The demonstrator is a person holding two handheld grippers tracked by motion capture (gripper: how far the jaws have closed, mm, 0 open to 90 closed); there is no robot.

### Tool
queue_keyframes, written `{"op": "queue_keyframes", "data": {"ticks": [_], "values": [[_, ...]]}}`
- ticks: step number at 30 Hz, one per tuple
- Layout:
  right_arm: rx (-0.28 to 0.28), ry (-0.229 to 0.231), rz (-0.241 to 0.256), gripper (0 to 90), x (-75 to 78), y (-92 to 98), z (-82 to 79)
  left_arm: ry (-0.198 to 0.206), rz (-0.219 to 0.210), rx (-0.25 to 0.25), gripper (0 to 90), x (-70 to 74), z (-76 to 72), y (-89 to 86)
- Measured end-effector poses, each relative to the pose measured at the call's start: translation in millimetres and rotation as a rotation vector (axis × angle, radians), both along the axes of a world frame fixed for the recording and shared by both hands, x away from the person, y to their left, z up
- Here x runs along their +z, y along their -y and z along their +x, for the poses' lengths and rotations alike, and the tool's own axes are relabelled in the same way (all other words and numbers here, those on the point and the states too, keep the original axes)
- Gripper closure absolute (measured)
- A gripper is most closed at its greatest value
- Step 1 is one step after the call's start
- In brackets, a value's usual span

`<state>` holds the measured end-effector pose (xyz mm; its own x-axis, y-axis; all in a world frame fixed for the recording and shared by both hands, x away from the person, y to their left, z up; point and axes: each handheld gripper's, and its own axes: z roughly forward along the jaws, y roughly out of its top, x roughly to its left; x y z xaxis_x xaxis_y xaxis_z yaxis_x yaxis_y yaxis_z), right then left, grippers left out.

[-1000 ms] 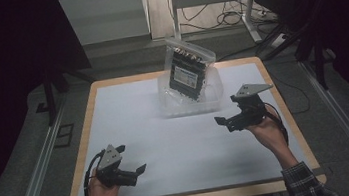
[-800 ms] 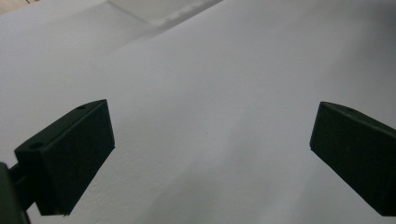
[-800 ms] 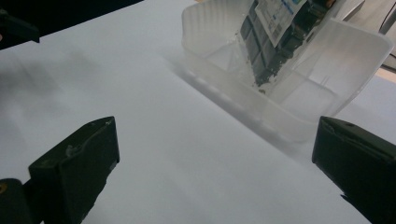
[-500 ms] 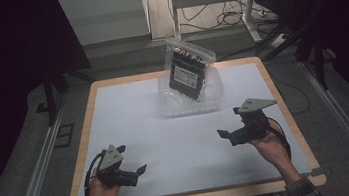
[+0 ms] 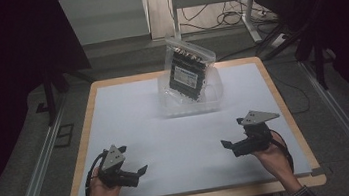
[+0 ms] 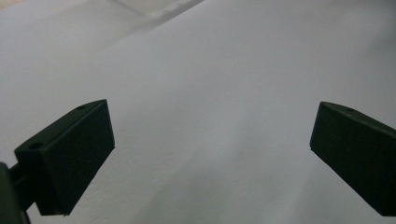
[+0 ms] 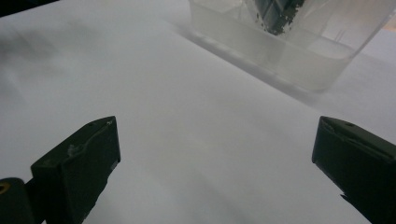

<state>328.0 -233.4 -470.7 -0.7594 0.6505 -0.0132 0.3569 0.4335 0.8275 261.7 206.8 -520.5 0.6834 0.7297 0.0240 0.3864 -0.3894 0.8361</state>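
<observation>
A clear plastic tub stands at the back middle of the white table top. A clear bag with a flat black item leans upright in it. My left gripper is held low at the front left, open, with nothing between its jaws. My right gripper is at the front right, also open and empty, and points toward the tub. The bag's lower end shows at the top of the right gripper view.
The table has a wooden rim. Beyond its far edge are a floor with cables and a metal stand leg. Dark rails run along both sides of the table.
The right gripper has drawn back from the tub toward the table's front edge and dropped lower. The left gripper has stayed put.
</observation>
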Motion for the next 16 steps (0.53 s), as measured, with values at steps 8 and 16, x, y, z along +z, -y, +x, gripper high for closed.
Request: {"op": "queue_keyframes", "data": {"ticks": [8, 16], "values": [[-0.01, -0.038, -0.025, 2.2, -20.1, 4.6, -1.1, -0.005, 0.019, -0.007, 0.0, -1.3, 0.4, 2.1], [-0.009, -0.059, -0.029, 2.7, -25.9, 6.6, 1.1, -0.007, 0.025, -0.007, 0.0, -1.8, 0.7, 3.5]]}}
